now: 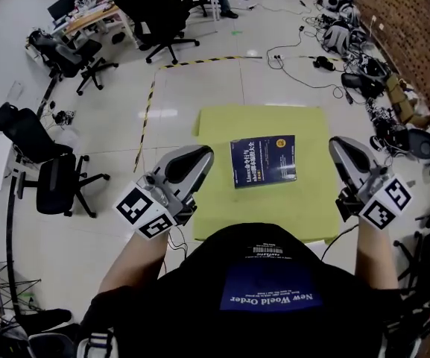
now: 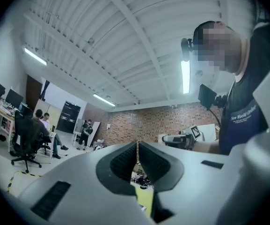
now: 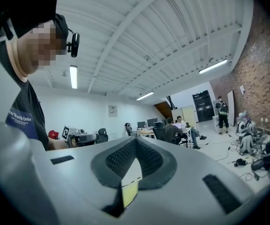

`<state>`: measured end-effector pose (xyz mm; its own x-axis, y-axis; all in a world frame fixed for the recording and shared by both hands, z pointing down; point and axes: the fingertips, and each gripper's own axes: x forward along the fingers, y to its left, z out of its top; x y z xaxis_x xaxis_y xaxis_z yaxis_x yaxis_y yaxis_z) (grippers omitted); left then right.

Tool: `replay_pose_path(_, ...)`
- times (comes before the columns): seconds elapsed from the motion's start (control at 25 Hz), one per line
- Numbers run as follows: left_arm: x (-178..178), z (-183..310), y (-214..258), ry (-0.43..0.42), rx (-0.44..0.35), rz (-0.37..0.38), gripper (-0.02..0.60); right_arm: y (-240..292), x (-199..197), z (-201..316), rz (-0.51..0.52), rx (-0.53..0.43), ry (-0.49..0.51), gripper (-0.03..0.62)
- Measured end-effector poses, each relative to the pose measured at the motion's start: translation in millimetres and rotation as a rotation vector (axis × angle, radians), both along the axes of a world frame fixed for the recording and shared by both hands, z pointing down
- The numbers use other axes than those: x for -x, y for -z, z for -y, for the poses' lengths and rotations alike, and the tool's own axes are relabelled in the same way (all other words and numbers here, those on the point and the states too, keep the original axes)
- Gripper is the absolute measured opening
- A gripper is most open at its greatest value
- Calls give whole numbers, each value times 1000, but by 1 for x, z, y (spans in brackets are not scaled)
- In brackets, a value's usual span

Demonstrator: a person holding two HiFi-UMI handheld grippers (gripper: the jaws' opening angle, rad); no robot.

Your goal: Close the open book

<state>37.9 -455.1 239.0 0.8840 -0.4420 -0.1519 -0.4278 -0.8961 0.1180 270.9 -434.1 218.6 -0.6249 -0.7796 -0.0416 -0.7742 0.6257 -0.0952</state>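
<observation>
Yellow-green mat (image 1: 304,207) lay on a pale tiled floor (image 1: 125,215), seen from above. A dark blue book (image 1: 264,160) rested closed, cover up, near the middle of the mat. The left gripper (image 1: 200,157) hung at the mat's left edge, apart from the book. The right gripper (image 1: 340,149) hung at the mat's right edge, also apart from the book. In each gripper's own view the two jaws met at their tips, closed, with nothing held between them. Both pointed roughly level across a large room. Black office chairs (image 1: 58,174) stood to the left, and a brick wall (image 1: 401,21) ran along the right.
</observation>
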Motion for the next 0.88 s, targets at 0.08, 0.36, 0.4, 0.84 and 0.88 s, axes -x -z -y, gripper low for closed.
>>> replay_pose_path(0.08, 2, -11, 10, -15, 3, -33, 8, 6, 2, -6, -1, -6, 3, -15)
replay_pose_path(0.36, 5, -36, 5, -62, 34, -101, 8, -17, 13, -16, 21, 55, -10, -15)
replay_pose_path(0.4, 4, -38, 1, -62, 44, -96, 8, -22, 12, -16, 31, 72, -13, -15)
replay_pose_path(0.84, -4, -43, -10, -63, 73, -73, 8, -41, 14, -13, 4, 101, 18, -17)
replay_pose_path(0.88, -4, -43, -12, -66, 78, -71, 8, -42, 14, -14, 3, 104, 19, -17)
